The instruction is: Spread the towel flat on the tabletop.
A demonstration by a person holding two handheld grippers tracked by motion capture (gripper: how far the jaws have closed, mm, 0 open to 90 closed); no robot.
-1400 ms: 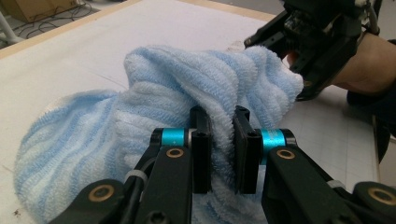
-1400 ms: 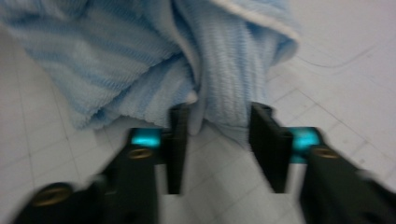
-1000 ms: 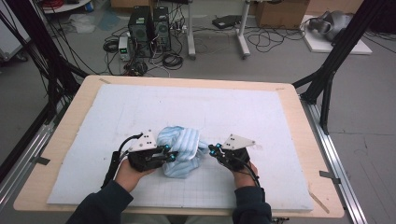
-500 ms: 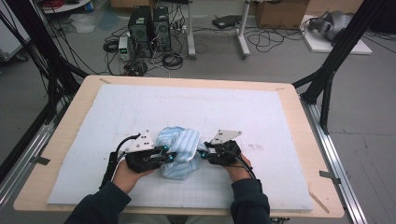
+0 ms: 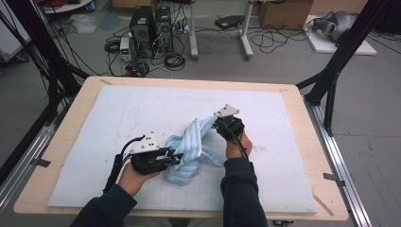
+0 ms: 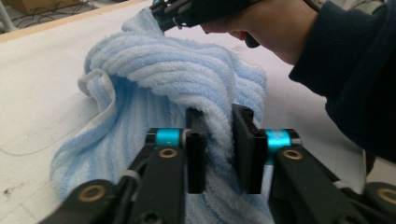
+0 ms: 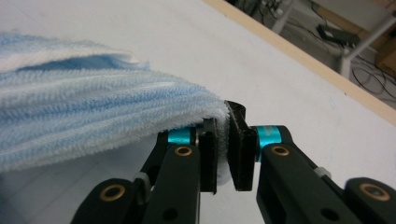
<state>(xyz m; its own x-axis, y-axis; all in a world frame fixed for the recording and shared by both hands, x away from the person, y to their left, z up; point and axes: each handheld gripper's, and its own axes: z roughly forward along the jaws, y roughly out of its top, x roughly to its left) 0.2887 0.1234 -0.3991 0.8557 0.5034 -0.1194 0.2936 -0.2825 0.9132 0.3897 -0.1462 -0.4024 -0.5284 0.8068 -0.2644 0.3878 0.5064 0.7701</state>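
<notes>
A light blue ribbed towel (image 5: 189, 146) lies bunched on the white mat (image 5: 118, 109). My left gripper (image 5: 177, 158) lies low at the towel's near left side. In the left gripper view a thick fold of the towel (image 6: 177, 70) fills the gap between my left gripper's (image 6: 219, 140) jaws, which have just been opening a little. My right gripper (image 5: 215, 124) is raised at the far right and shut on the towel's edge (image 7: 93, 116), which is pinched thin between the right gripper's (image 7: 223, 140) pads. The towel stretches in a twisted band between the two grippers.
The mat covers most of a wooden table (image 5: 61, 137), with bare wood around its rim. Black frame posts (image 5: 331, 80) stand at the table's right and left corners. Computer towers (image 5: 151, 23) and cables sit on the floor beyond the far edge.
My right gripper has moved up and toward the far right with the towel's edge, pulling the bunched towel out into a band. My left hand has stayed put.
</notes>
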